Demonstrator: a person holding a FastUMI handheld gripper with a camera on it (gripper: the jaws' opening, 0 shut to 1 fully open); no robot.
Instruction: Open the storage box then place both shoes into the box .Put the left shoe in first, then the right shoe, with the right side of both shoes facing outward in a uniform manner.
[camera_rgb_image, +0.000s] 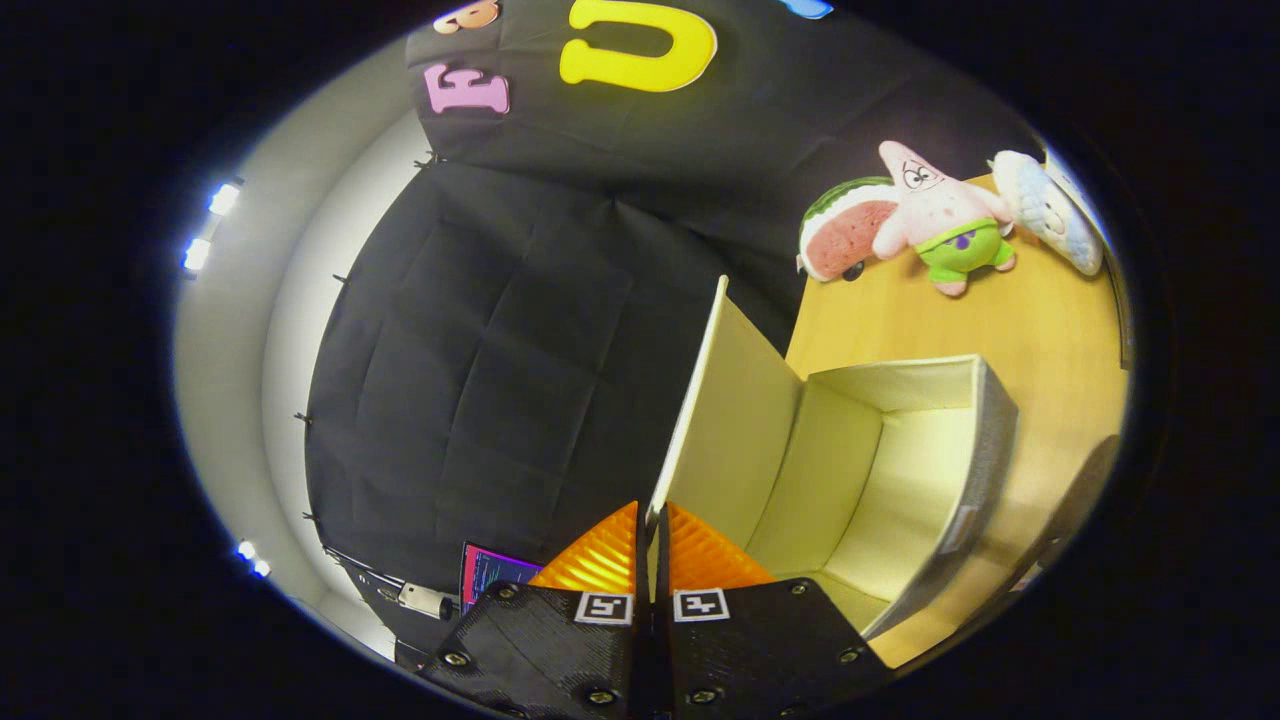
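My gripper is shut on the edge of the storage box lid, both fingers pressed on the thin cream flap. The lid stands swung up and open. Beyond the fingers the storage box, grey outside and cream inside, lies open with nothing visible in it. It rests on a wooden table.
At the far end of the table lie plush toys: a watermelon slice, a pink star figure and a pale blue one. A black cloth wall rises beside the lid. A small screen sits low by the fingers.
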